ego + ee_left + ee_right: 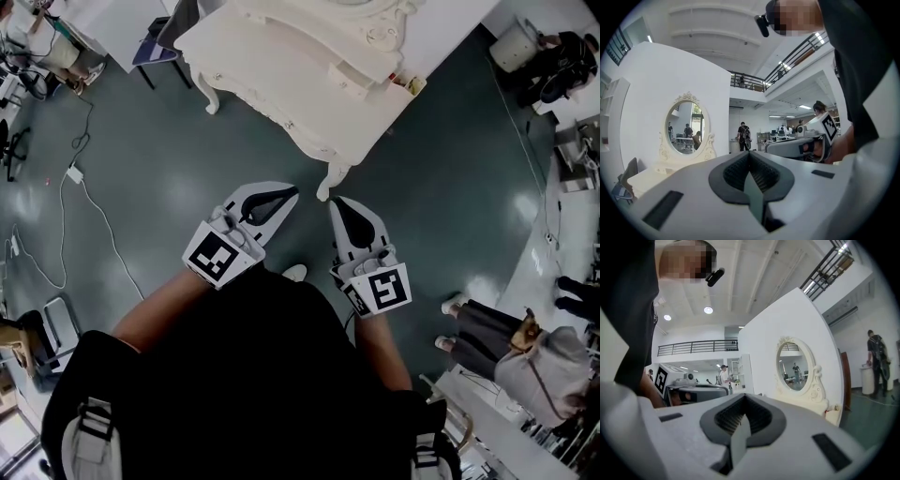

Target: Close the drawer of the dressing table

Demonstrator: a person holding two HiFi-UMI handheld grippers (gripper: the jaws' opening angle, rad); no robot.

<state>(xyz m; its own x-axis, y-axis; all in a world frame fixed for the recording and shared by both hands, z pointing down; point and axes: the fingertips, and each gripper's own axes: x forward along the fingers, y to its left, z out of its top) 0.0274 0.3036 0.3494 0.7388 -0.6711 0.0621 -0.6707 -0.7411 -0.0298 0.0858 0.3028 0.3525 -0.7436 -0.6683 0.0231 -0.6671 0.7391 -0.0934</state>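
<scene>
white carved dressing table (281,75) standing on curved legs | left gripper (289,193) hovering near its corner leg, ribbed dark jaws pressing together, empty | right gripper (337,202) hovering alongside, likewise closed, empty

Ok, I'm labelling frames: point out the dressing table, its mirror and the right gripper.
dressing table (281,75), head view, white top.
mirror (793,366), right gripper view, the glass.
right gripper (339,208), head view, shut jaws' tip.

Right gripper (743,405) is holding jaws together, nothing between them, pointing beside the dressing table (816,391) with its mirror (796,365). Left gripper (696,392) is showing at left.
</scene>
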